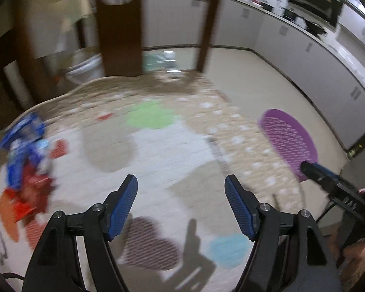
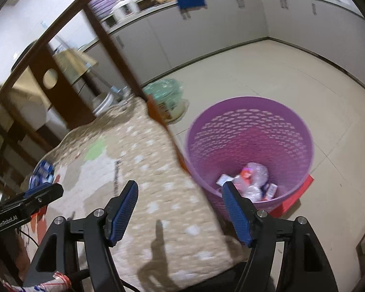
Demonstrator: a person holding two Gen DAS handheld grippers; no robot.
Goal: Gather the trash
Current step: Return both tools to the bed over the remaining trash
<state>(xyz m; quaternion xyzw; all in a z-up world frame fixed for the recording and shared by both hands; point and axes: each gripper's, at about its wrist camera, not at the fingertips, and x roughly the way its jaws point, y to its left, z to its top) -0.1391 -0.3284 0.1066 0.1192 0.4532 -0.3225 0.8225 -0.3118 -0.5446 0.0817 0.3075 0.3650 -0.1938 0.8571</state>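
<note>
Both sets of fingers apart, nothing between them: left gripper [image 1: 181,209] over the patterned worktop [image 1: 158,146], right gripper [image 2: 178,210] near the worktop's edge by the purple bin [image 2: 250,131]. Wrappers [image 1: 26,165] heaped at the far left edge. Risk: a clumsy grab nudges them off the edge, or pinches only one of them
</note>
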